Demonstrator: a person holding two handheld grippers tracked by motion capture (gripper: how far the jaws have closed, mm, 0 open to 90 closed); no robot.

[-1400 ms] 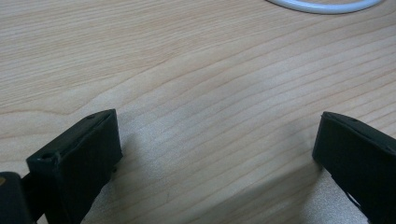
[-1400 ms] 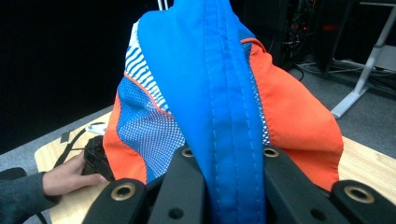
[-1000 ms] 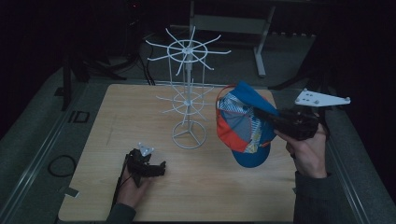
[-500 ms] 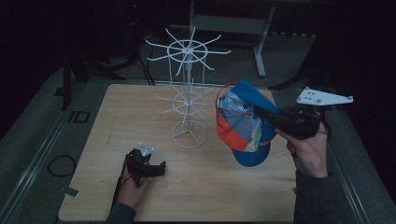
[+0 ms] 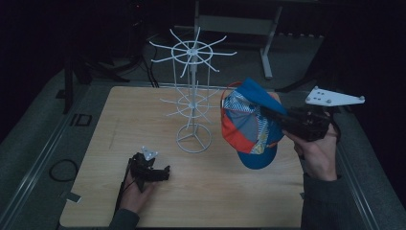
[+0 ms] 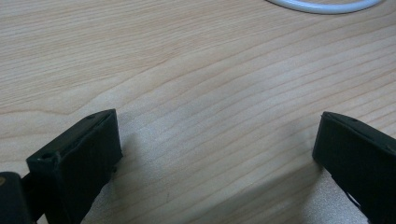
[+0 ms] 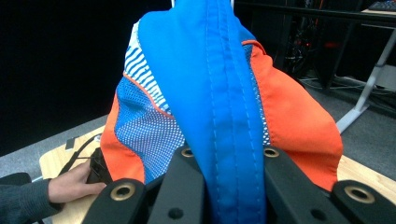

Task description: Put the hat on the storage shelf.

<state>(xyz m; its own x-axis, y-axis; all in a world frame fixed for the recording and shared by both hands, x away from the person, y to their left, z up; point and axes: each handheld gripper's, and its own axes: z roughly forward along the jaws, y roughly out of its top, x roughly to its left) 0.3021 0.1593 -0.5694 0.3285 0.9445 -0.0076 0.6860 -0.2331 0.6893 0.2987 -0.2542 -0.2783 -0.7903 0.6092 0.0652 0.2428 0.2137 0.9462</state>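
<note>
RISK: cap (image 5: pixel 249 124) slips, snags wire rack (image 5: pixel 193 96) prongs left of right tool (image 5: pixel 268 112) | RIGHT TOOL: clenched on cap seam | LEFT TOOL (image 5: pixel 165 172): released, resting on counter (image 5: pixel 95 124)

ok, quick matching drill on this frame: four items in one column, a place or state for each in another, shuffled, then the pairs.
Items:
1. cap
2. wire rack
3. left gripper
4. right gripper

States or places:
A. jaws apart, resting low on the wooden table with nothing between them
B. stands upright on its ring base at the middle of the table
C. clamped shut on blue fabric
D. blue, orange and mesh, held up off the table beside the rack

Pairs: 1-D, 2-B, 3-A, 4-C
</note>
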